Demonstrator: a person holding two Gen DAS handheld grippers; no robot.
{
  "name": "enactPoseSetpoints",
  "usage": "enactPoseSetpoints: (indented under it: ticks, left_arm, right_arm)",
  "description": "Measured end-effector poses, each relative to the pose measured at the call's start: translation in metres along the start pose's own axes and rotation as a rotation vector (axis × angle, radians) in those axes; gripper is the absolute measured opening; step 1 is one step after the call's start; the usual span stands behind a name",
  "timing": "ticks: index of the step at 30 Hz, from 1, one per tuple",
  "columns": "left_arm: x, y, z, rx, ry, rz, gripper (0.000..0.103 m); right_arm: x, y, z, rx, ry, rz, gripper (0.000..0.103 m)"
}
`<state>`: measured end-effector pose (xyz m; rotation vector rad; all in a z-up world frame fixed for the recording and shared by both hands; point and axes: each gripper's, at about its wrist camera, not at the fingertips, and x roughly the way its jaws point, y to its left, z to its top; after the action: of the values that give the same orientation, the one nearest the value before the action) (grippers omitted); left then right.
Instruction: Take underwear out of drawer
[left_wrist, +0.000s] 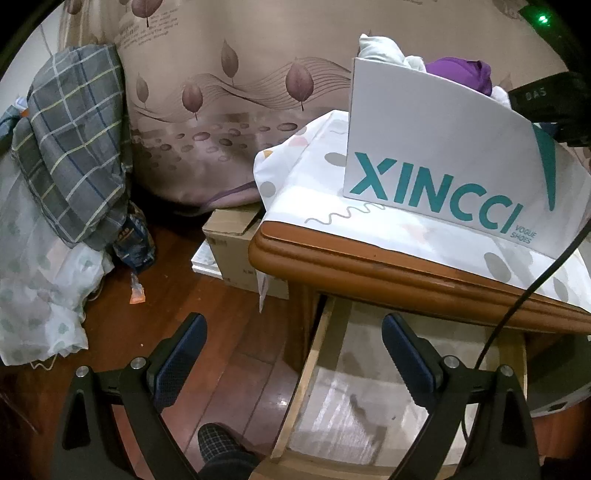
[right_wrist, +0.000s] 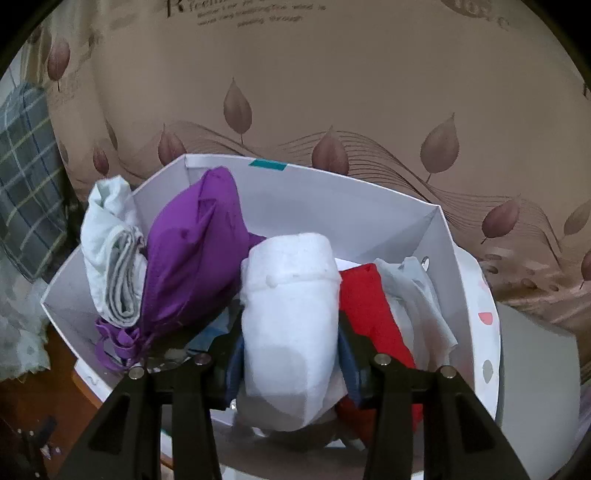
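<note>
My right gripper (right_wrist: 290, 354) is shut on a rolled white underwear (right_wrist: 291, 295) and holds it over a white XINCCI shoe box (right_wrist: 436, 225). The box also holds a purple piece (right_wrist: 192, 258), a red piece (right_wrist: 369, 306) and pale grey-white pieces (right_wrist: 110, 254). In the left wrist view the same box (left_wrist: 436, 147) stands on a cloth-covered wooden cabinet top (left_wrist: 369, 266). Below it the drawer (left_wrist: 369, 387) is pulled open and shows only its lining. My left gripper (left_wrist: 291, 354) is open and empty above the drawer's left edge.
A leaf-print curtain (left_wrist: 221, 92) hangs behind the cabinet. A plaid cloth (left_wrist: 74, 147) lies on a pile at the left. A cardboard box (left_wrist: 236, 243) sits on the wooden floor (left_wrist: 221, 369). A black cable (left_wrist: 517, 302) crosses the drawer's right side.
</note>
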<state>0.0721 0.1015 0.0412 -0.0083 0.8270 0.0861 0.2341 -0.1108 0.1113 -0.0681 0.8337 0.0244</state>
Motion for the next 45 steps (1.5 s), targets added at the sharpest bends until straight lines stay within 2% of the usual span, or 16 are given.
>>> enactPoseSetpoints:
  ticks: [7, 10, 17, 19, 23, 29, 35, 39, 45]
  left_arm:
    - [-0.001, 0.002, 0.0, 0.002, 0.002, -0.002, 0.095]
    - [-0.002, 0.003, 0.001, 0.004, 0.0, -0.005, 0.095]
    - [-0.002, 0.0, -0.002, 0.015, 0.003, -0.007, 0.095]
    - [-0.001, 0.0, -0.002, 0.018, 0.006, -0.006, 0.095]
    - [0.002, -0.002, -0.002, 0.019, 0.011, -0.003, 0.095]
    - [0.005, -0.007, -0.006, 0.036, 0.014, 0.009, 0.095]
    - [-0.004, -0.012, -0.008, 0.056, -0.003, 0.002, 0.095]
    - [-0.011, -0.02, -0.011, 0.076, -0.006, -0.007, 0.095]
    - [-0.039, -0.025, -0.027, 0.073, -0.012, -0.011, 0.095]
  right_arm:
    - [0.002, 0.011, 0.0, -0.023, 0.004, -0.02, 0.05]
    - [0.002, 0.008, -0.001, 0.0, 0.002, -0.02, 0.058]
    - [-0.003, 0.001, -0.003, 0.041, 0.005, -0.004, 0.067]
    - [-0.006, 0.002, -0.004, 0.038, 0.005, -0.003, 0.073]
    - [-0.019, 0.007, -0.01, 0.003, -0.019, -0.013, 0.075]
    - [-0.058, 0.001, -0.026, 0.036, -0.089, 0.029, 0.077]
    - [-0.105, -0.023, -0.075, 0.146, -0.12, 0.083, 0.077]
    - [-0.133, -0.032, -0.127, 0.182, -0.151, 0.012, 0.08]
    - [-0.153, -0.028, -0.208, 0.211, -0.139, -0.087, 0.08]
